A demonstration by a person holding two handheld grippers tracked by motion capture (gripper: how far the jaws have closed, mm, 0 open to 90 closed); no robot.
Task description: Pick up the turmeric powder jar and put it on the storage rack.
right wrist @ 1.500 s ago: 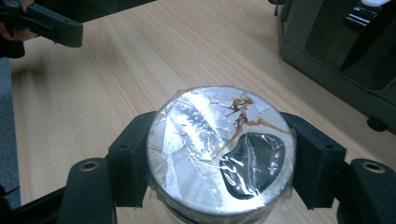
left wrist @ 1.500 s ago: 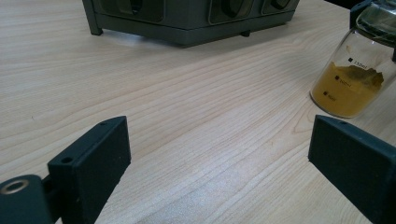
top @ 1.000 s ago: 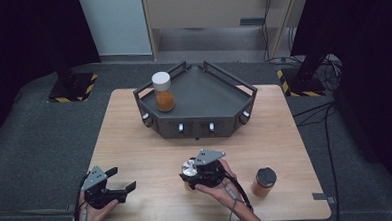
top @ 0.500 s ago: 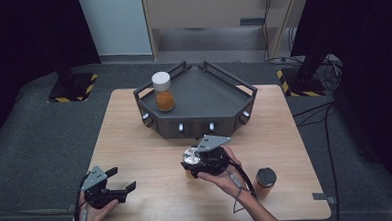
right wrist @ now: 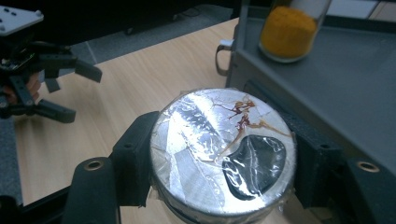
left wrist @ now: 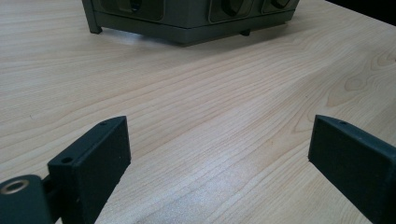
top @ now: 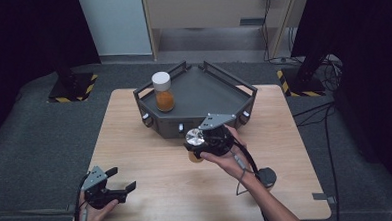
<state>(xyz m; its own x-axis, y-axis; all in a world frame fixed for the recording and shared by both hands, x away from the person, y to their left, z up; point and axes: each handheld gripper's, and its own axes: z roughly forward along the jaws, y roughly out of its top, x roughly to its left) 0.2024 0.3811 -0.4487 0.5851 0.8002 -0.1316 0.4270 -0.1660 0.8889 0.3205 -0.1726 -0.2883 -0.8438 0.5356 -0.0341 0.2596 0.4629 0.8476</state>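
Left gripper: held in the person's left hand low over the near left corner of the pale wooden table, jaws pointing right and slightly away. In the left gripper view its two black jaws stand wide apart with bare wood between them; nothing is gripped. The hand itself is partly cut off by the bottom edge of the high view.

Centre: dark grey angular metal tray sits at the far middle of the table. A clear jar with a white lid and orange powder stands upright in its left rear part. In the right gripper view this jar's top is cut off by the frame edge.

Right gripper: held in the person's right hand, raised above the table just in front of the tray's near wall, forearm coming in from the lower right. Its jaws are clamped on a small round jar sealed with silver foil, one jaw on each side. The foil top is wrinkled, with a brown smear and a dark patch. The jar's body is mostly hidden below the jaws; in the high view a little orange-brown shows beneath the gripper.

Far right: a dark round lid lies on the table beside the right forearm, partly hidden by it.
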